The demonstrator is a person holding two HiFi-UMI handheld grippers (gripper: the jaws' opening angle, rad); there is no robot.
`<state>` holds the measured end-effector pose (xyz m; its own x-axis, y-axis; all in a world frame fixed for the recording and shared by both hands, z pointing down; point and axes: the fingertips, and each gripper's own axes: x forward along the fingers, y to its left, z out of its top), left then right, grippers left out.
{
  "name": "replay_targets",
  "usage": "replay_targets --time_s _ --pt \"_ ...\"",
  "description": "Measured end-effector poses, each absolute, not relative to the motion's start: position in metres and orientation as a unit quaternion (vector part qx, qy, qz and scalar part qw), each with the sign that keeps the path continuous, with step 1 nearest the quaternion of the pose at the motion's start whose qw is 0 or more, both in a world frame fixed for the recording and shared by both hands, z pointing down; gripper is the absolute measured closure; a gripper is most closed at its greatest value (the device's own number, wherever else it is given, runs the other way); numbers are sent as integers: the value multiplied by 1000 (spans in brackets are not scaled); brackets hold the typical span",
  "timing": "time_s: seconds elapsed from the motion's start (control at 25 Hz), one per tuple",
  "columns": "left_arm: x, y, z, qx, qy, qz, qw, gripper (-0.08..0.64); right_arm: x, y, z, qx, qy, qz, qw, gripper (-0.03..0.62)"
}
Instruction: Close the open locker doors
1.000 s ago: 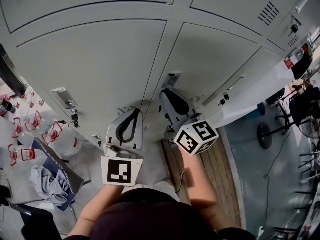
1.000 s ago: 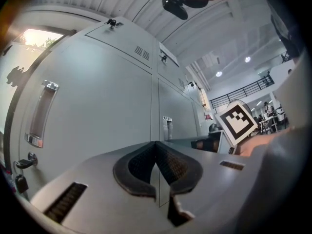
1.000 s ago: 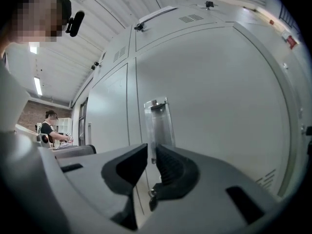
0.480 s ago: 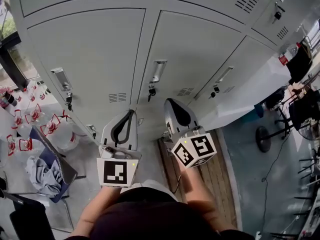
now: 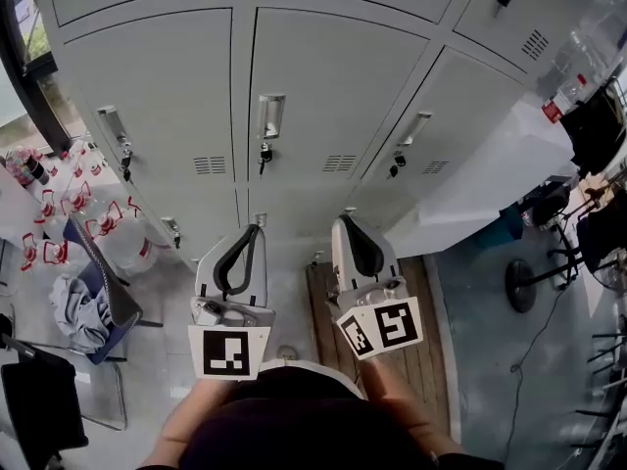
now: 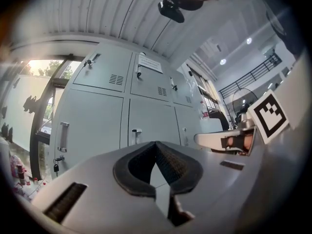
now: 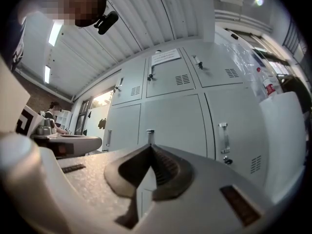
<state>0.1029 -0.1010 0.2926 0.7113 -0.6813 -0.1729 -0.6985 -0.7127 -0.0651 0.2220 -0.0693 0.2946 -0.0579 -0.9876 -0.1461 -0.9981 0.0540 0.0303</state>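
A bank of grey lockers [image 5: 313,76] fills the top of the head view. The doors I see lie flush, each with a handle [image 5: 269,116], and keys hang under the handles. My left gripper [image 5: 253,229] and right gripper [image 5: 345,221] are side by side below the lockers, pointing at them and clear of the doors. Both are shut with nothing between the pads. In the left gripper view the left gripper [image 6: 156,143] faces the lockers [image 6: 146,121], with the right gripper's body [image 6: 229,140] beside it. In the right gripper view the right gripper [image 7: 150,145] faces the middle door [image 7: 170,121].
A white box-like panel [image 5: 490,184] stands right of the lockers with a bottle [image 5: 563,101] on top. Several water jugs [image 5: 88,243] and a chair with grey cloth [image 5: 83,311] are at the left. Wooden boards [image 5: 416,341] lie underfoot, and an office chair base [image 5: 524,282] is to the right.
Both grippers have drawn back from the lockers together. The doors have receded toward the top of the head view, and more of the lower row and floor shows.
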Motion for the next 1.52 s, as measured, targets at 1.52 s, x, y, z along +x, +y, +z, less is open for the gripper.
replay_targets --time_s 1.52 --pt "123 -6 326 -903 421 22 78 558 258 29 341 -683 728 53 29 592"
